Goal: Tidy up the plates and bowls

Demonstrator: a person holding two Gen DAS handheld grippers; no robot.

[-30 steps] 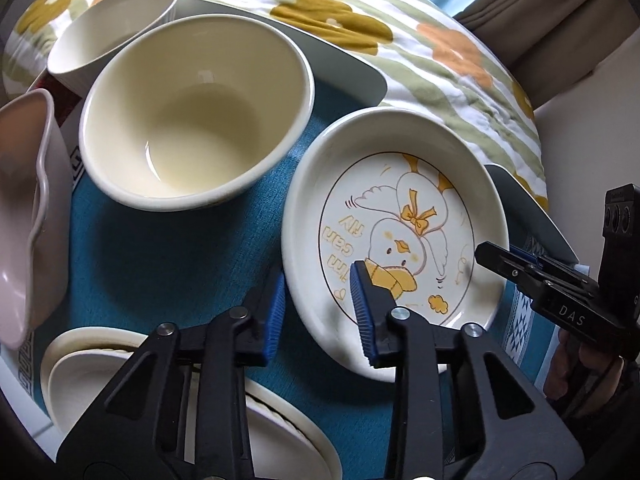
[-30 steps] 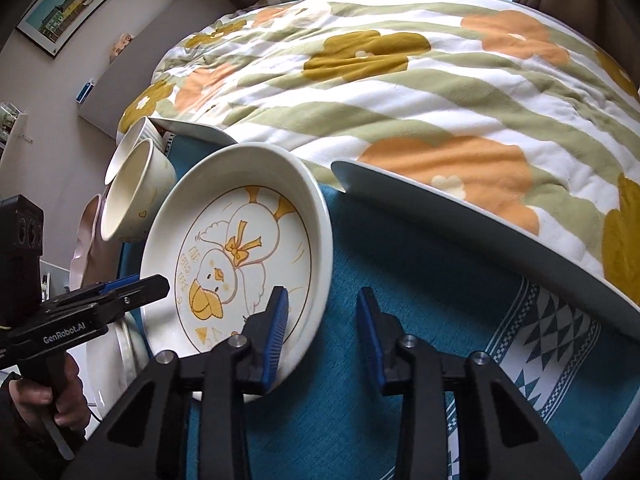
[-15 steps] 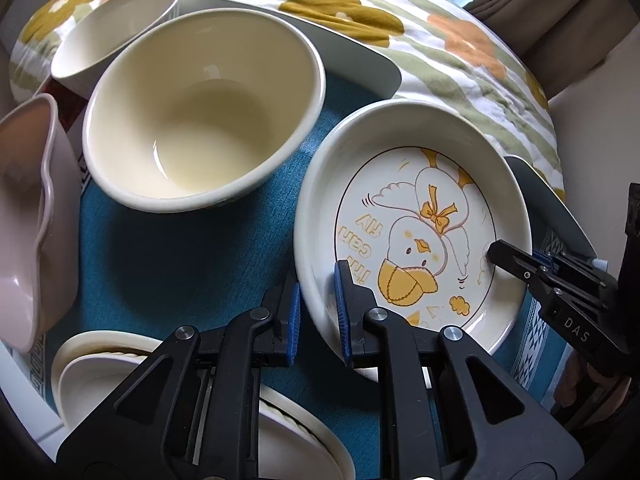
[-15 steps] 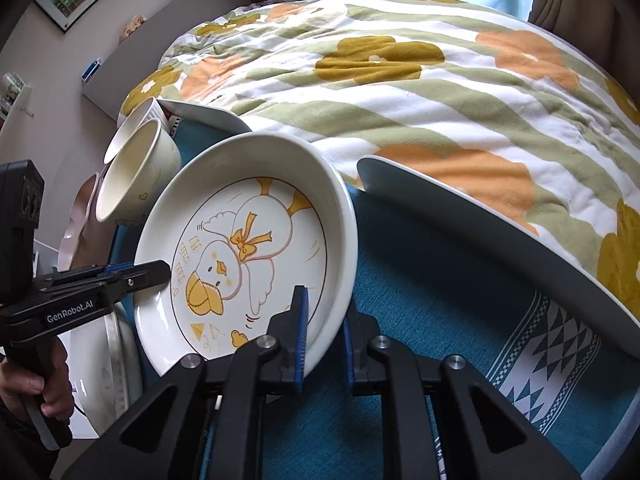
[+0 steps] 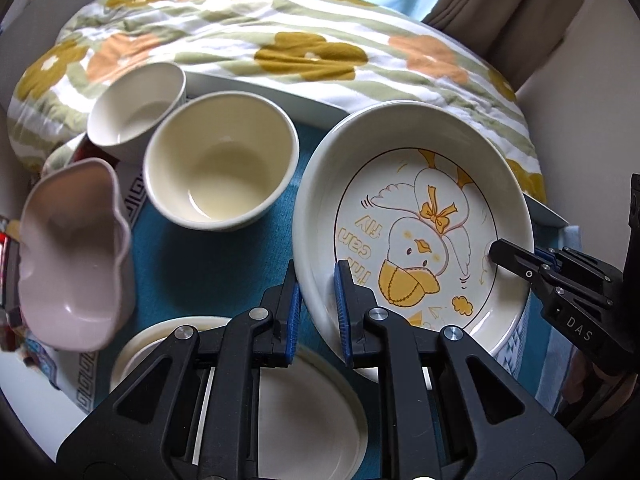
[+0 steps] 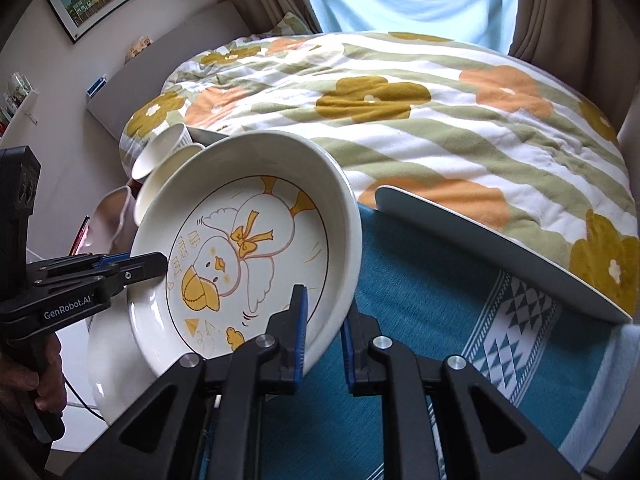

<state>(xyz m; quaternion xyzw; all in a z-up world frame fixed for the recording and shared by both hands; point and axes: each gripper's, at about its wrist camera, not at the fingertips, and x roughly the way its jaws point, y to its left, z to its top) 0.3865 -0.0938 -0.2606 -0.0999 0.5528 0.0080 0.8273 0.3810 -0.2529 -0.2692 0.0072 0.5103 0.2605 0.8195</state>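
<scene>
A white deep plate with a yellow duck drawing (image 5: pixel 416 232) is lifted off the teal cloth and tilted. My left gripper (image 5: pixel 316 312) is shut on its near left rim. My right gripper (image 6: pixel 323 332) is shut on its opposite rim, and the plate (image 6: pixel 244 264) fills the left middle of the right wrist view. A cream bowl (image 5: pixel 220 164), a white bowl (image 5: pixel 136 108) and a pink wavy bowl (image 5: pixel 72 252) stand to the left. A stack of white plates (image 5: pixel 304 408) lies under my left gripper.
The teal cloth (image 6: pixel 424 280) covers a white table whose far edge (image 6: pixel 500 240) meets a bed with a flowered quilt (image 6: pixel 400 92). The right gripper shows at the right of the left wrist view (image 5: pixel 560 276).
Both grippers closed on the duck plate's rims, then lifted it off the cloth and tilted it. The view has pulled back from the bowls.
</scene>
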